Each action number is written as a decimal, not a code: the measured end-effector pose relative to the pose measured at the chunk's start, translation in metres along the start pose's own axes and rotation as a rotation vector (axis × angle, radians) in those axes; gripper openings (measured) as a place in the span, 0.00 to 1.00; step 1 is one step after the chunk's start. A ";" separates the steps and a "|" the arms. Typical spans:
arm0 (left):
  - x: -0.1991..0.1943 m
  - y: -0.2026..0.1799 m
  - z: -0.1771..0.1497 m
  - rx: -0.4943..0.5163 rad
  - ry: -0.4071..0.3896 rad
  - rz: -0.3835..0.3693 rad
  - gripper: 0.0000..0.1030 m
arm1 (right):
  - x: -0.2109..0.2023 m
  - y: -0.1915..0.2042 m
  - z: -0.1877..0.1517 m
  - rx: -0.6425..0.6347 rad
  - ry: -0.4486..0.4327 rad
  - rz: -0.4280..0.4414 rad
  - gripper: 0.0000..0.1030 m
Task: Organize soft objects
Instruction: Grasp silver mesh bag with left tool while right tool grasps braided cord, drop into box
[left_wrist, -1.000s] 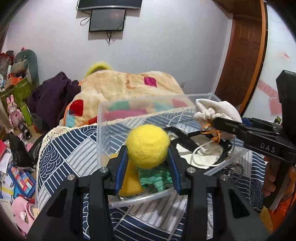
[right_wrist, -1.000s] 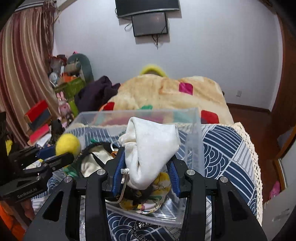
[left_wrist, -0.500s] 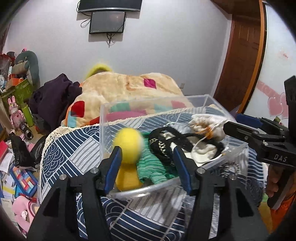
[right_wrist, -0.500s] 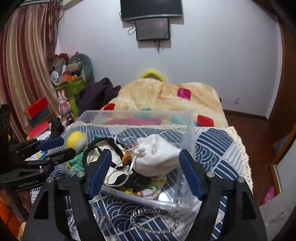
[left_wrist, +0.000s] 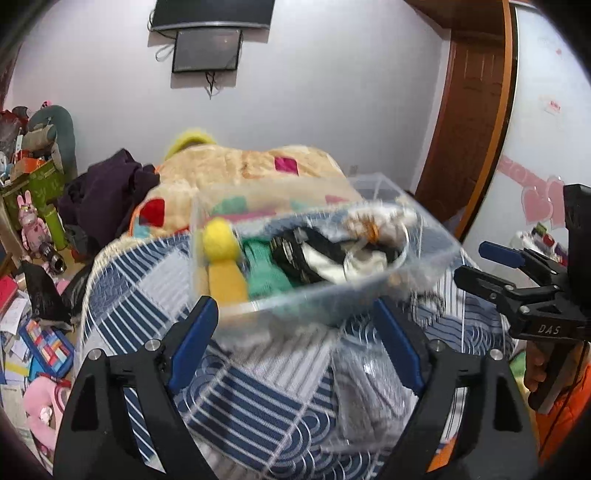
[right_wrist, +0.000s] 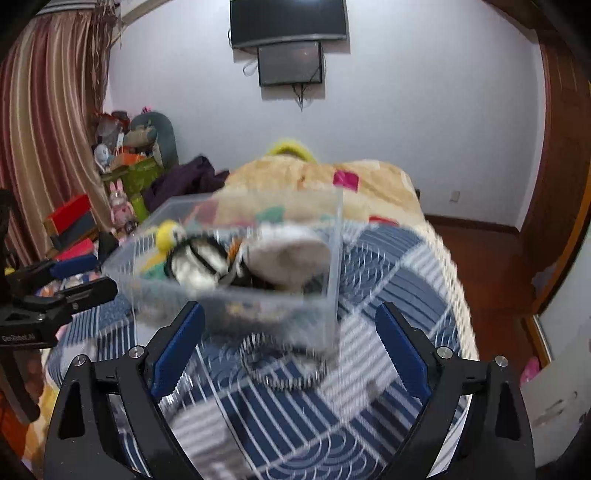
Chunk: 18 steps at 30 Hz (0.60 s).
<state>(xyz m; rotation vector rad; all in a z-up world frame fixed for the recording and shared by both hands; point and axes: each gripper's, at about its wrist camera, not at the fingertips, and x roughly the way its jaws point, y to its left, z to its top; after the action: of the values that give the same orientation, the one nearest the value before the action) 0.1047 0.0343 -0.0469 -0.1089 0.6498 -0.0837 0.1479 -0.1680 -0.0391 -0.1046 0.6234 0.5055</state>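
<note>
A clear plastic bin (left_wrist: 424, 266) stands on the blue patterned cloth (left_wrist: 258, 387). In it lie a yellow felt ball (left_wrist: 218, 238), a green knit piece (left_wrist: 266, 269), a black-and-white item (left_wrist: 317, 254) and a white drawstring pouch (left_wrist: 384, 225). The bin (right_wrist: 334, 266), the ball (right_wrist: 166, 229) and the pouch (right_wrist: 291, 254) also show in the right wrist view. My left gripper (left_wrist: 297, 350) is open and empty in front of the bin. My right gripper (right_wrist: 291, 347) is open and empty, also short of the bin. Both views are blurred.
A dark beaded bracelet (right_wrist: 282, 363) lies on the cloth in front of the bin. A beige patchwork blanket (left_wrist: 240, 173) and dark clothes (left_wrist: 107, 192) lie behind. Toys and boxes (left_wrist: 33, 229) clutter the floor at left. A wooden door (left_wrist: 465, 122) stands at right.
Both grippers let go of their loads, the yellow ball and the white pouch, which dropped into the bin. Both jaws opened wide and the grippers drew back from the bin.
</note>
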 end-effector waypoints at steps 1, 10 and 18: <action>0.001 -0.002 -0.005 -0.002 0.010 -0.009 0.85 | 0.004 0.000 -0.005 -0.002 0.017 0.004 0.90; 0.032 -0.025 -0.038 0.006 0.138 -0.080 0.90 | 0.032 -0.003 -0.040 0.000 0.143 0.020 0.89; 0.049 -0.028 -0.051 -0.022 0.168 -0.111 0.84 | 0.044 0.010 -0.037 -0.031 0.145 -0.014 0.72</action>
<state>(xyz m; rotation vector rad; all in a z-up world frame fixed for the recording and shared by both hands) 0.1115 -0.0032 -0.1130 -0.1603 0.8121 -0.1948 0.1540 -0.1501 -0.0941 -0.1755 0.7560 0.4973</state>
